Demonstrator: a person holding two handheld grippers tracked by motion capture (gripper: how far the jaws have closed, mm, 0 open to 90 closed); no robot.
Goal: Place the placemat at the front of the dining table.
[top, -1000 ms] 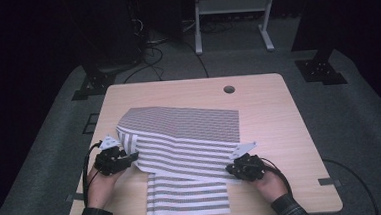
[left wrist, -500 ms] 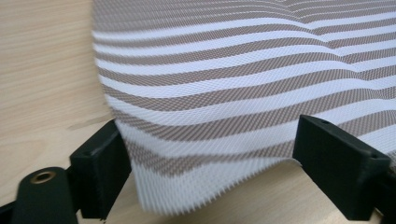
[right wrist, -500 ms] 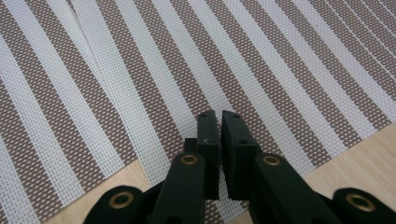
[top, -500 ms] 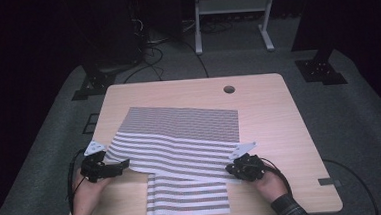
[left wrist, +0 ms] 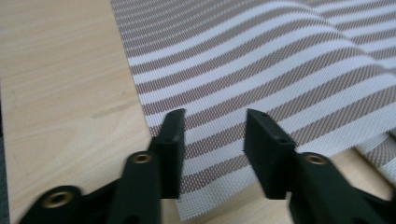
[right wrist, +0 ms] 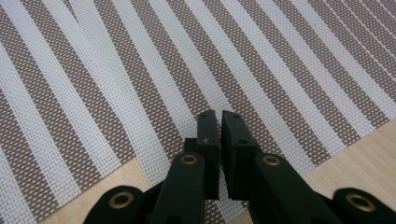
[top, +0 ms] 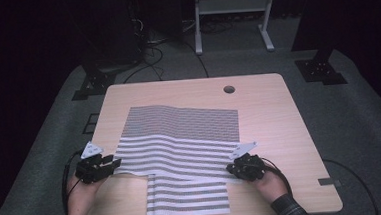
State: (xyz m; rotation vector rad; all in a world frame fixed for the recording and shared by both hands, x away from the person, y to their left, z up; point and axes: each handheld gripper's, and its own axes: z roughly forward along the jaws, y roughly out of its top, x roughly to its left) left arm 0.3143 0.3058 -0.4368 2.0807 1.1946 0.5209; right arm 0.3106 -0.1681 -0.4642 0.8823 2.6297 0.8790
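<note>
A brown-and-white striped woven mat [top: 180, 133] lies on the wooden table [top: 274, 117], its near band folded over. A narrower striped piece [top: 189, 200] reaches the front edge. My left gripper [top: 113, 163] is at the mat's near left corner. In the left gripper view its jaws [left wrist: 212, 126] stand apart over the mat [left wrist: 261, 60] corner, which lies flat below them; they have just been closing. My right gripper [top: 231, 168] is at the near right corner. In the right gripper view its jaws [right wrist: 219, 119] are shut on the mat [right wrist: 140, 70] edge.
A round cable hole [top: 229, 89] sits in the table's far right part. Bare wood [left wrist: 60, 84] runs left of the mat. Black stands [top: 94, 81] and cables [top: 150, 50] are on the grey floor behind the table.
My left gripper has slid left off the mat's left corner, which was raised and now lies flat. Its jaws went wide, then narrowed. The right gripper has not moved.
</note>
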